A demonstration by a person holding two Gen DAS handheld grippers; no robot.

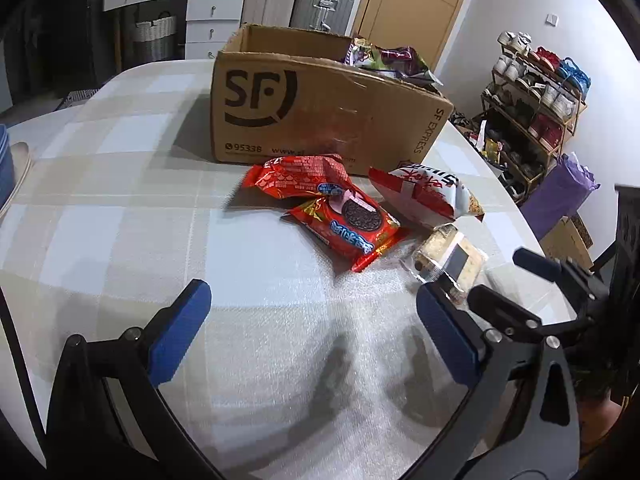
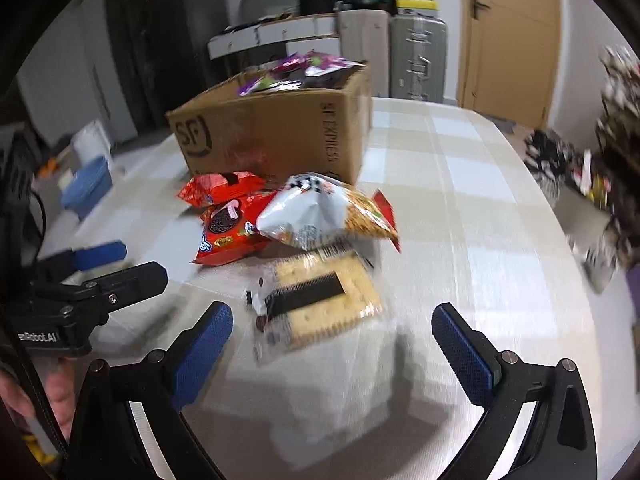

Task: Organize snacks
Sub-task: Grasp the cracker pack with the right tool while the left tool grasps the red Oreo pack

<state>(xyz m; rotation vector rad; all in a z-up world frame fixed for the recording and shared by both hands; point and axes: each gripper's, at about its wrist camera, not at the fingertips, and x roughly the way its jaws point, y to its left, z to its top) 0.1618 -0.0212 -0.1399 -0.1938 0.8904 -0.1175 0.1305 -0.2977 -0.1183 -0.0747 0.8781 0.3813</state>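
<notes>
Right wrist: cracker packet [image 2: 320,300] just ahead of right hand-held gripper [image 2: 332,344], jaws apart.

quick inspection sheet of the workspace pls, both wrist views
Surface: checked tablecloth on the table, mostly bare.
Job's things: two red Oreo packs, white-red snack bag and clear cracker pack loose in front of the SF cardboard box; purple snack bags already in the box.
Clutter: blue tub at the table edge.
Grippers: left tool and right tool both open, empty.
Cables: nothing seen.
Surroundings: suitcases, shoe rack, door.
</notes>
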